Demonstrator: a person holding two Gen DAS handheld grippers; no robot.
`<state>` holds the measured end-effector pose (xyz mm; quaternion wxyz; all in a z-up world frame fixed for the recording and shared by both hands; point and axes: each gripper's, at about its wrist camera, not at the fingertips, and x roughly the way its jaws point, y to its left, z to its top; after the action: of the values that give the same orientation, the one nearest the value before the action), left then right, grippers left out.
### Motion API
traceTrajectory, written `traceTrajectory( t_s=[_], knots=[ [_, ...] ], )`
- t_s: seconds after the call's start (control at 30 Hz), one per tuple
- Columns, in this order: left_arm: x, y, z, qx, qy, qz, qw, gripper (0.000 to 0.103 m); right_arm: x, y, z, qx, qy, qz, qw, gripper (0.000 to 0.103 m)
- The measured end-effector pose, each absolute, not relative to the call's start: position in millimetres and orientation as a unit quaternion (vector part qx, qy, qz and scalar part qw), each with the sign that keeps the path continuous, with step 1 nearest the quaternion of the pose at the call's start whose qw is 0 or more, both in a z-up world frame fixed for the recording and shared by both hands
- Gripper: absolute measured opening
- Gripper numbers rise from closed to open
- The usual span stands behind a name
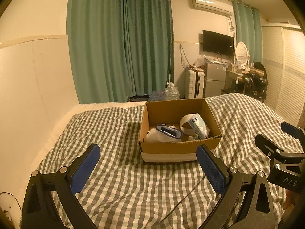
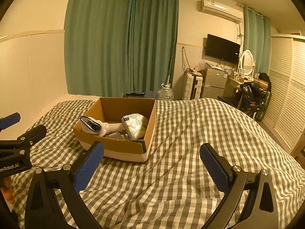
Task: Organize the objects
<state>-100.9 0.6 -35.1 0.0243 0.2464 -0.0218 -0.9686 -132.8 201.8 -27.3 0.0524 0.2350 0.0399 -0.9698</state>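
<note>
An open cardboard box (image 1: 171, 148) sits on the checked bed cover (image 1: 124, 181); it also shows in the right wrist view (image 2: 122, 146). Inside lie a white cuff with a dark blue edge (image 1: 167, 131) (image 2: 91, 125), a roll of tape (image 1: 185, 126) and a pale blue packet (image 1: 198, 126) (image 2: 134, 126). My left gripper (image 1: 148, 157) is open and empty, held above the cover just in front of the box. My right gripper (image 2: 152, 155) is open and empty, to the right of the box front.
The bed's checked cover (image 2: 200, 133) rises in a hump at the right. Green curtains (image 1: 122, 43), a water jug (image 1: 171, 92), a suitcase (image 1: 194, 84), a small fridge (image 1: 214, 78) and a dresser stand beyond the bed. A louvred wardrobe (image 2: 286, 99) lines the right wall.
</note>
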Motion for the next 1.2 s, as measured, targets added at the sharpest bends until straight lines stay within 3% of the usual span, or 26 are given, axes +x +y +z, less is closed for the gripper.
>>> traceTrajectory(
  t_s=[1.2],
  knots=[
    [-99.1,1.9,-40.8,0.254,-0.024,-0.966,0.027,0.103,-131.0,197.8,-37.2,0.246,0.048,-0.967,0.048,0.101]
  ],
)
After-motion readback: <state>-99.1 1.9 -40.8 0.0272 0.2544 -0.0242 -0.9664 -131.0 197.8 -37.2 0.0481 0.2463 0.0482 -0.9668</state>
